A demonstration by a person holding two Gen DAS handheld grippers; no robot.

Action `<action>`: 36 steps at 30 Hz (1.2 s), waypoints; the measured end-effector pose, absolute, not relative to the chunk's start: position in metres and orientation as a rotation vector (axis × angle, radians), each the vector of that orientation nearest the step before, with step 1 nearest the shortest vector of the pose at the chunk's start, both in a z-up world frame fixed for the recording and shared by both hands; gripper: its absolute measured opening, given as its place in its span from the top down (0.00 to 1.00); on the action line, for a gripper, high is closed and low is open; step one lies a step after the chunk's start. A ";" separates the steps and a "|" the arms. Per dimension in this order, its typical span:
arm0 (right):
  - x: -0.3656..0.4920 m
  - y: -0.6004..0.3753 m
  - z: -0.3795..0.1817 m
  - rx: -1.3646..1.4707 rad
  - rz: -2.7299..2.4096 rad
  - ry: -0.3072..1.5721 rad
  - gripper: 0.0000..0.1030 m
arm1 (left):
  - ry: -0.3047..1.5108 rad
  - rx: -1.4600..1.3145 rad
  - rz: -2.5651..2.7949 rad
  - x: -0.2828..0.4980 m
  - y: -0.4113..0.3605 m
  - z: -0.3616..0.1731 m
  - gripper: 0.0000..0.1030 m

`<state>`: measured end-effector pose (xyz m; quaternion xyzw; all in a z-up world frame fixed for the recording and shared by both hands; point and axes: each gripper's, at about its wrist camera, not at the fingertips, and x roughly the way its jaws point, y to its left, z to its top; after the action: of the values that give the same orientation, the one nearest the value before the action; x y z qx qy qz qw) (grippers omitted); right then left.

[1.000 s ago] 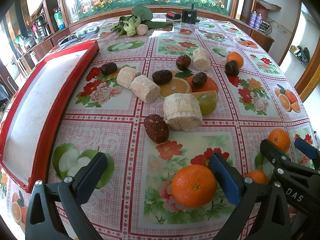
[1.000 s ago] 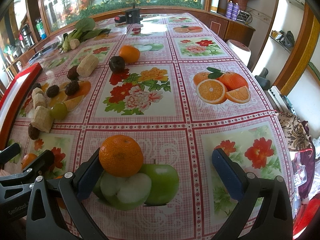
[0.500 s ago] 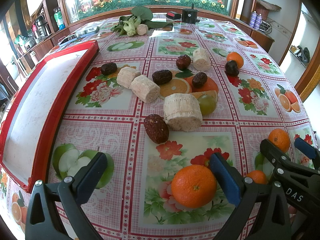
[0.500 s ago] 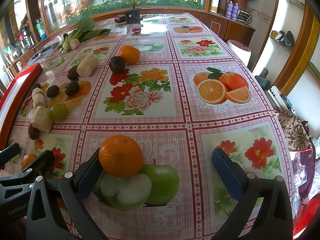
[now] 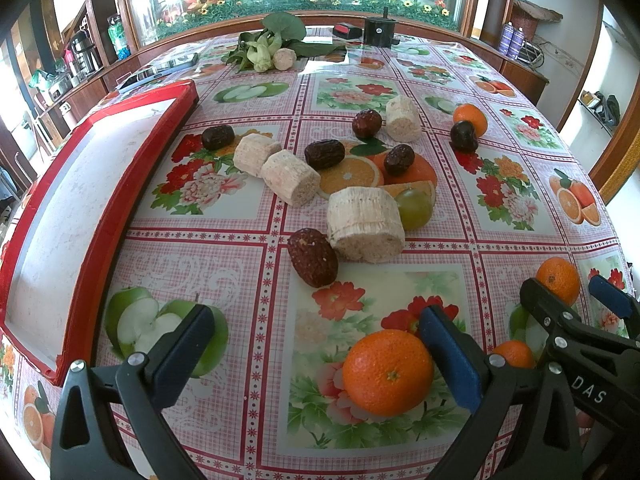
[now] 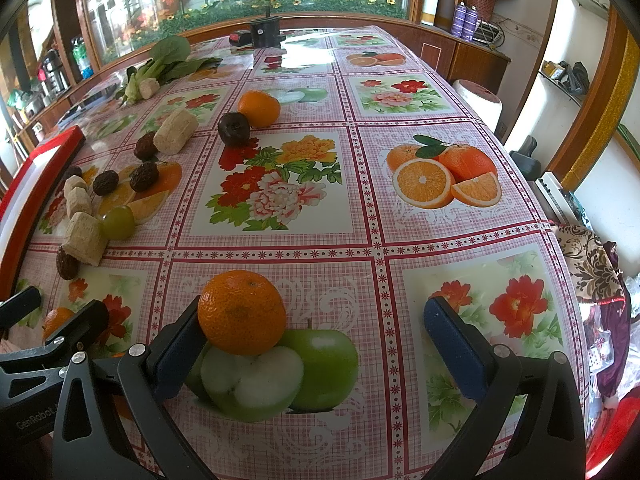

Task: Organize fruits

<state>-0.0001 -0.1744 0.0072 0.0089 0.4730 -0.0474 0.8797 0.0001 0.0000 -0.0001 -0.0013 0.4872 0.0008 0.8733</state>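
In the left wrist view my left gripper (image 5: 316,360) stands open low over the tablecloth. An orange (image 5: 388,372) lies between its fingers, close to the right pad (image 5: 448,360). Ahead lie pale cut chunks (image 5: 366,224), brown dates (image 5: 312,256) and a green grape (image 5: 414,208). A red-rimmed tray (image 5: 120,184) sits at the left. In the right wrist view my right gripper (image 6: 314,354) is open too. Another orange (image 6: 242,312) rests against its left pad (image 6: 176,356). Further back are an orange (image 6: 259,108) and a dark plum (image 6: 234,128).
Leafy greens (image 5: 276,40) and a black box (image 5: 378,30) sit at the far end of the table. The table's right edge (image 6: 560,240) drops off beside a patterned cloth (image 6: 592,264). Cabinets and a window line the room beyond.
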 end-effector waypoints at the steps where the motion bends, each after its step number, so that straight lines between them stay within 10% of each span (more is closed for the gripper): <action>1: 0.000 -0.175 0.007 0.019 -0.099 0.986 0.00 | 1.018 -0.003 0.002 0.000 0.000 0.000 0.00; 36: -0.009 -0.169 0.023 -0.131 0.072 1.104 0.00 | 1.019 0.151 -0.191 -0.011 0.035 0.030 0.00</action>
<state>-0.0087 -0.1693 0.0229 -0.0620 0.5239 0.0340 0.8488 -0.0107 0.0345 0.0296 0.0721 0.4865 -0.0910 0.8659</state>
